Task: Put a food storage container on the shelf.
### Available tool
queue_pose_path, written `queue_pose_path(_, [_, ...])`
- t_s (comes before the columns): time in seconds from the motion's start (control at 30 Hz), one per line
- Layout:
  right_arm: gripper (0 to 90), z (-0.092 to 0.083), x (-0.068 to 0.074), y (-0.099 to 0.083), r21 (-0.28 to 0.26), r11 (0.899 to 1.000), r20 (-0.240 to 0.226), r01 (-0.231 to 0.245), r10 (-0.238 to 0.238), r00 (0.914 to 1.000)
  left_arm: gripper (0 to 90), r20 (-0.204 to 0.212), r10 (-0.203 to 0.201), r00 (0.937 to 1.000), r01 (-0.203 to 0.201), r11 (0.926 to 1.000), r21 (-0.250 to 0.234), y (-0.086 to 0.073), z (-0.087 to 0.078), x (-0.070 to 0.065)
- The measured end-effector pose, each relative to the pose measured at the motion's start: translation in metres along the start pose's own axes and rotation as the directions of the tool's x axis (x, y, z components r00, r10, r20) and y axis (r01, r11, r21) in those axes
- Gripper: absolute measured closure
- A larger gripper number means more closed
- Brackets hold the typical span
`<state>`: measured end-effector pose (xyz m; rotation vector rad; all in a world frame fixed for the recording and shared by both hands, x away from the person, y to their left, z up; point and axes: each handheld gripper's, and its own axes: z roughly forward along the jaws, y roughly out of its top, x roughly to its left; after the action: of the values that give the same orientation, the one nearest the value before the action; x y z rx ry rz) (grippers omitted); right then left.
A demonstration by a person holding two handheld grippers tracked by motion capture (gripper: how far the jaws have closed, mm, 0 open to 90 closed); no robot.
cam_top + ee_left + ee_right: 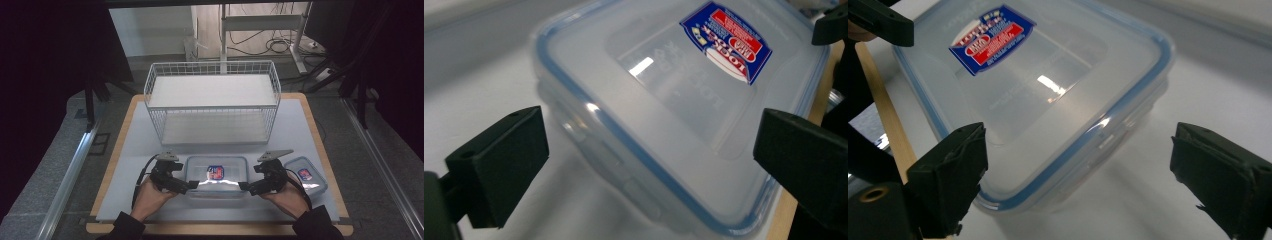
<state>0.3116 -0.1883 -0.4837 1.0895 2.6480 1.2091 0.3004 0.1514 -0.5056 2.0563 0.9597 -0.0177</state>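
Where both grippers flank it, the food container's (216, 176) latches blur.

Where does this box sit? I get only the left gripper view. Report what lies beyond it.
Observer: A white wire rack stands behind the lidded box, farther up the table.
Operator: Check its right side.
Observer: A smaller lidded box lies just right of it.
Operator: Report the right hand-held gripper.
Observer: The right hand-held gripper is open, with its jaws spread wide at the lidded box's right end.
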Motion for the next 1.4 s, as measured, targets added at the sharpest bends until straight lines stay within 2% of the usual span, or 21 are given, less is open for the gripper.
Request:
queue_pose_path(0.07, [11.5, 0.005, -0.004, 0.001, -0.003, 0.999, -0.044, -0.039, 0.039, 0.9983, 0.0, 0.010, -0.024, 0.9996, 0.024, 0.9997, 0.003, 0.001, 0.001, 0.002])
queue_pose_path(0.1, [13.4, 0.007, -0.005, 0.002, -0.003, 0.999, -0.062, -0.053, 0.052, 0.9967, 0.0, 0.025, -0.034, 0.9991, 0.034, 0.9993, 0.011, 0.001, 0.002, 0.004])
queue_pose_path(0.17, [11.1, 0.012, -0.007, 0.005, 0.021, 0.996, -0.095, -0.089, 0.091, 0.9913, 0.0, 0.076, -0.073, 0.9945, 0.070, 0.9970, 0.034, -0.001, 0.005, 0.006])
queue_pose_path(0.2, [10.1, 0.015, -0.008, 0.006, 0.027, 0.994, -0.106, -0.105, 0.107, 0.9886, 0.0, 0.086, -0.082, 0.9929, 0.079, 0.9962, 0.036, -0.001, 0.007, 0.006])
queue_pose_path(0.23, [11.7, 0.016, -0.009, 0.006, 0.036, 0.993, -0.117, -0.115, 0.119, 0.9860, 0.0, 0.083, -0.081, 0.9932, 0.079, 0.9964, 0.030, -0.001, 0.007, 0.005])
queue_pose_path(0.27, [11.6, 0.018, -0.012, 0.005, 0.051, 0.988, -0.145, -0.143, 0.149, 0.9781, 0.0, 0.082, -0.085, 0.9930, 0.082, 0.9959, 0.039, -0.001, 0.007, 0.005])
queue_pose_path(0.33, [13.2, 0.018, -0.013, 0.004, 0.056, 0.985, -0.159, -0.162, 0.169, 0.9728, 0.0, 0.072, -0.078, 0.9943, 0.075, 0.9964, 0.039, -0.001, 0.006, 0.003])
queue_pose_path(0.47, [16.7, 0.012, -0.007, 0.004, 0.055, 0.991, -0.138, -0.120, 0.126, 0.9823, 2.5, 0.040, -0.045, 0.9982, 0.043, 0.9985, 0.034, -0.004, 0.000, -0.005])
queue_pose_path(0.53, [18.7, 0.009, -0.003, 0.001, 0.046, 0.992, -0.132, -0.118, 0.124, 0.9836, 5.7, 0.041, -0.036, 0.9985, 0.036, 0.9993, 0.015, -0.008, -0.005, -0.007])
queue_pose_path(0.63, [24.8, 0.004, 0.001, -0.005, 0.029, 0.992, -0.139, -0.124, 0.127, 0.9822, 12.6, 0.038, -0.025, 0.9990, 0.025, 0.9996, -0.011, -0.016, -0.012, -0.012])
queue_pose_path(0.77, [32.4, -0.002, 0.004, -0.014, 0.012, 0.990, -0.156, -0.138, 0.138, 0.9780, 16.9, 0.008, -0.022, 0.9997, 0.022, 0.9993, -0.029, -0.024, -0.017, -0.022])
queue_pose_path(0.8, [34.1, -0.003, 0.004, -0.015, 0.006, 0.990, -0.160, -0.139, 0.138, 0.9774, 18.3, 0.006, -0.036, 0.9993, 0.036, 0.9982, -0.047, -0.027, -0.019, -0.023])
queue_pose_path(0.83, [37.0, -0.005, 0.003, -0.016, 0.001, 0.989, -0.165, -0.149, 0.147, 0.9752, 22.5, 0.027, -0.075, 0.9968, 0.077, 0.9932, -0.087, -0.032, -0.023, -0.021])
queue_pose_path(0.87, [40.9, -0.007, 0.002, -0.017, -0.022, 0.987, -0.170, -0.157, 0.151, 0.9738, 30.4, 0.048, -0.093, 0.9945, 0.098, 0.9896, -0.105, -0.034, -0.026, -0.019])
queue_pose_path(0.93, [43.7, -0.010, 0.000, -0.016, -0.035, 0.986, -0.182, -0.164, 0.155, 0.9710, 37.6, 0.090, -0.116, 0.9891, 0.128, 0.9821, -0.138, -0.041, -0.030, -0.014])
queue_pose_path(1.0, [43.9, -0.009, -0.002, -0.015, -0.041, 0.984, -0.192, -0.172, 0.161, 0.9681, 40.7, 0.103, -0.135, 0.9855, 0.149, 0.9782, -0.145, -0.042, -0.030, -0.011])
queue_pose_path(1.13, [44.0, -0.007, -0.006, -0.014, -0.039, 0.979, -0.207, -0.198, 0.186, 0.9606, 41.1, 0.120, -0.159, 0.9799, 0.177, 0.9726, -0.151, -0.043, -0.029, -0.008])
queue_pose_path(1.2, [46.8, -0.007, -0.007, -0.014, -0.037, 0.978, -0.213, -0.206, 0.194, 0.9577, 43.4, 0.134, -0.169, 0.9764, 0.189, 0.9689, -0.159, -0.043, -0.031, -0.007])
queue_pose_path(1.27, [48.4, -0.008, -0.009, -0.015, -0.041, 0.973, -0.225, -0.227, 0.212, 0.9509, 45.4, 0.147, -0.177, 0.9732, 0.201, 0.9658, -0.164, -0.044, -0.031, -0.005])
queue_pose_path(1.4, [50.2, -0.010, -0.007, -0.015, -0.047, 0.973, -0.218, -0.228, 0.213, 0.9526, 48.4, 0.162, -0.185, 0.9692, 0.213, 0.9605, -0.178, -0.044, -0.033, -0.002])
